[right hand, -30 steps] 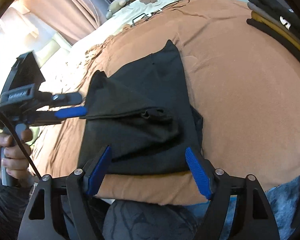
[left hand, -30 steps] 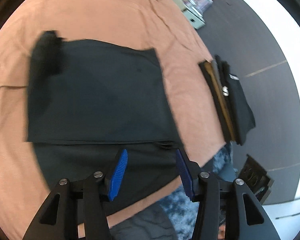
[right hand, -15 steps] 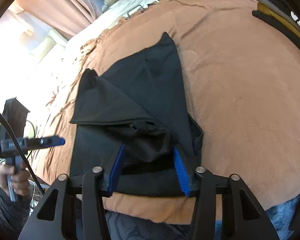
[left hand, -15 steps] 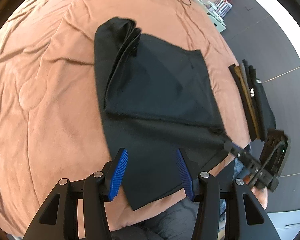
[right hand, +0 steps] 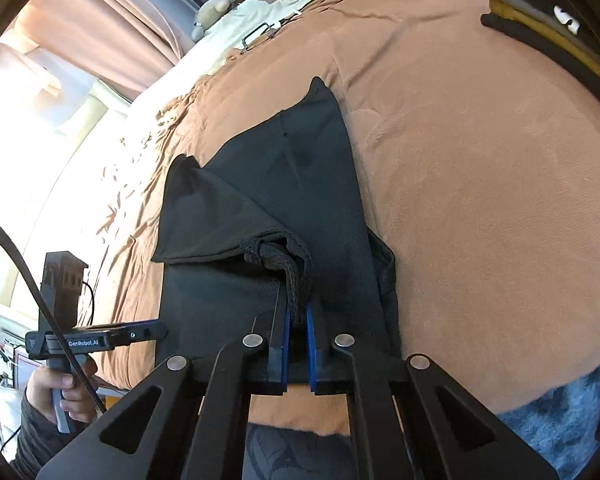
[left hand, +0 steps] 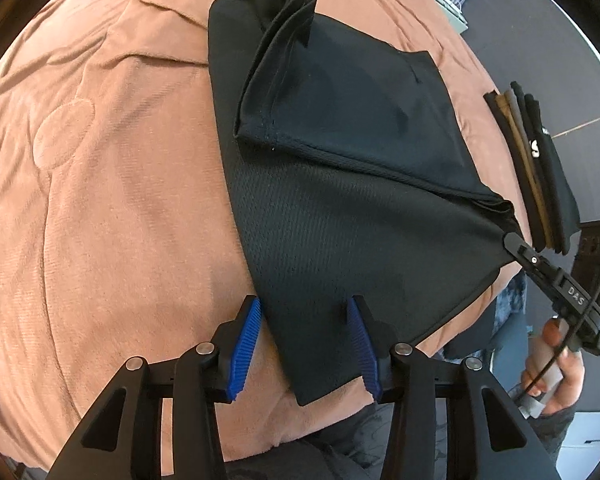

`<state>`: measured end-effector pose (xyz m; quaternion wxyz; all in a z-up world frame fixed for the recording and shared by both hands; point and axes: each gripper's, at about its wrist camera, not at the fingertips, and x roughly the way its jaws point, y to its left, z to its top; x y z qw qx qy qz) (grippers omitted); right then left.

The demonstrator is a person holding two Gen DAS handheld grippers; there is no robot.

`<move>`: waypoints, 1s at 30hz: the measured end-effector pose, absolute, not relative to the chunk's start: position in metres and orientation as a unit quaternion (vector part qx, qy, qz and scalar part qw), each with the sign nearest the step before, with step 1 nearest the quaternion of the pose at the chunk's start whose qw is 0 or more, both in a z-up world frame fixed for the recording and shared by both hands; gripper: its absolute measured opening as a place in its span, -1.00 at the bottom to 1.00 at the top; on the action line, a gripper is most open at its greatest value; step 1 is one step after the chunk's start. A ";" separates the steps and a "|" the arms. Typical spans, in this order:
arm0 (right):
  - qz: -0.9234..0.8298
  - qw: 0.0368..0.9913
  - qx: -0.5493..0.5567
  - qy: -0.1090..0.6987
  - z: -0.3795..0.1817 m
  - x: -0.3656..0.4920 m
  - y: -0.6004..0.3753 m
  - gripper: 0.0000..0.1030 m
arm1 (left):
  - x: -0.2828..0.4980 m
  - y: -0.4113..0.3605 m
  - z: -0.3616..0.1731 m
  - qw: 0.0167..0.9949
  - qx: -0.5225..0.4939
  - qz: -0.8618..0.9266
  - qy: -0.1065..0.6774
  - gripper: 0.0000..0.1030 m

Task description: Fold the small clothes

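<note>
Your right tongs are clamped on the near right corner of the black shorts on the bed. Your left tongs, half-wide and closing, straddle the near left corner, pads clear.

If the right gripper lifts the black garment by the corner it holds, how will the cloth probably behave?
The black garment will probably hang limp: it already folds and creases softly on the brown blanket. It looks thin and light, so the right gripper, shut on its bunched edge, should carry it. The loosely laid top fold may slide open when raised.
</note>
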<state>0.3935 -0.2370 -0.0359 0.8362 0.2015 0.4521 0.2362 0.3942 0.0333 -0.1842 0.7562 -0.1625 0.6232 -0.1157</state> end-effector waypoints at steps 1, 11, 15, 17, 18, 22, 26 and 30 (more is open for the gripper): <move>0.235 0.836 0.204 0.452 -0.036 0.390 -0.239 -0.95 | 0.394 0.032 -0.184 0.757 -0.161 -0.116 0.622 -0.09; 0.215 0.840 0.208 0.452 -0.048 0.370 -0.257 -0.95 | 0.389 0.026 -0.180 0.763 -0.134 -0.114 0.622 -0.31; 0.203 0.841 0.206 0.457 -0.054 0.371 -0.264 -0.95 | 0.388 0.029 -0.181 0.764 -0.136 -0.112 0.621 -0.48; 0.200 0.842 0.201 0.459 -0.052 0.370 -0.264 -0.94 | 0.386 0.030 -0.181 0.764 -0.136 -0.110 0.621 -0.48; 0.199 0.841 0.201 0.461 -0.051 0.370 -0.265 -0.94 | 0.386 0.030 -0.182 0.764 -0.137 -0.109 0.621 -0.48; 0.198 0.847 0.178 0.461 -0.036 0.367 -0.262 -0.91 | 0.383 0.034 -0.183 0.764 -0.151 -0.107 0.619 -0.48; 0.196 0.868 0.119 0.441 -0.009 0.364 -0.248 -0.73 | 0.383 0.041 -0.175 0.769 -0.177 -0.111 0.605 -0.48; 0.203 0.879 0.064 0.427 0.006 0.367 -0.222 0.59 | 0.387 0.052 -0.167 0.783 -0.184 -0.118 0.583 -0.48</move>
